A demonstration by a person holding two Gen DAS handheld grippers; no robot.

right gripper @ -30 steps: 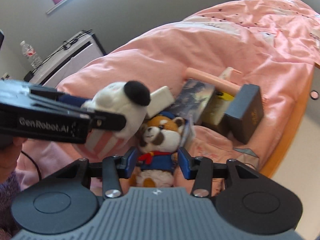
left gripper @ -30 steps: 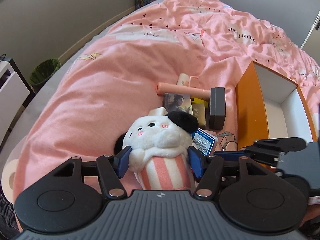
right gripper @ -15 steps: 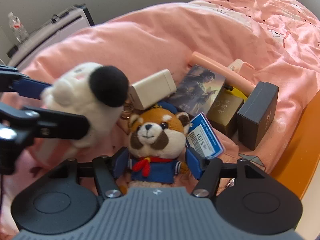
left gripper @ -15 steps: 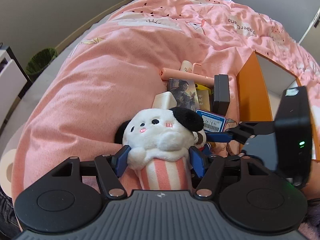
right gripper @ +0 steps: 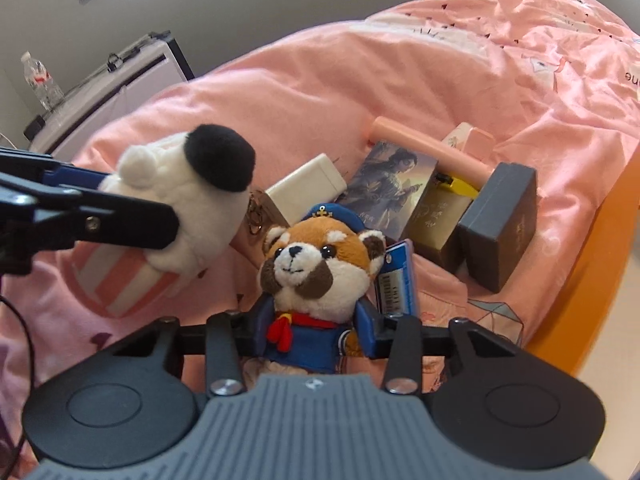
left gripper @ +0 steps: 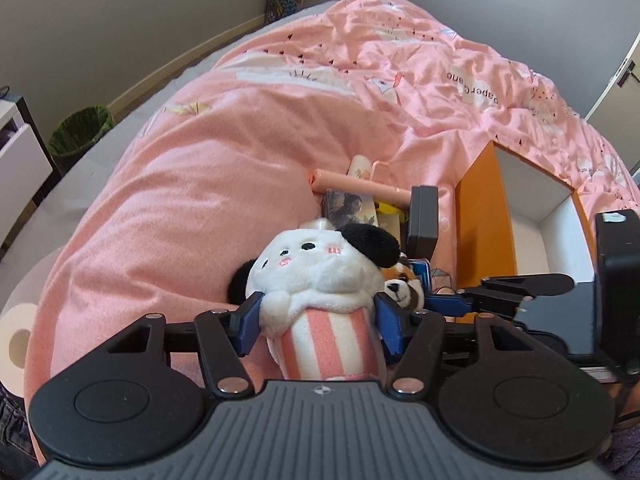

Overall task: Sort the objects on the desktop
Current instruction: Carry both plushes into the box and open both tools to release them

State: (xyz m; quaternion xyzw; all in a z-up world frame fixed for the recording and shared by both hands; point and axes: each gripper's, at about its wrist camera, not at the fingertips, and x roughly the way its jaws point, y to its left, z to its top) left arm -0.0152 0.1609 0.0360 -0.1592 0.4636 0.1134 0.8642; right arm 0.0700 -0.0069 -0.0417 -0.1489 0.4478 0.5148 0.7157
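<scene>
2 plush toys were in hand, none yet in the orange box (left gripper: 480,216), judged an early stage.

Left wrist view: left gripper (left gripper: 316,322), jaws closing, pads pressed on the panda plush (left gripper: 320,280); the box stood empty beside the pile; pink duvet (left gripper: 200,184); green bin (left gripper: 80,128) far beyond.

Right wrist view: right gripper (right gripper: 314,330), closing, clamped the red panda plush (right gripper: 316,264); black case (right gripper: 500,224), card pack (right gripper: 384,184), white charger (right gripper: 308,188) lay unsorted near the box.
</scene>
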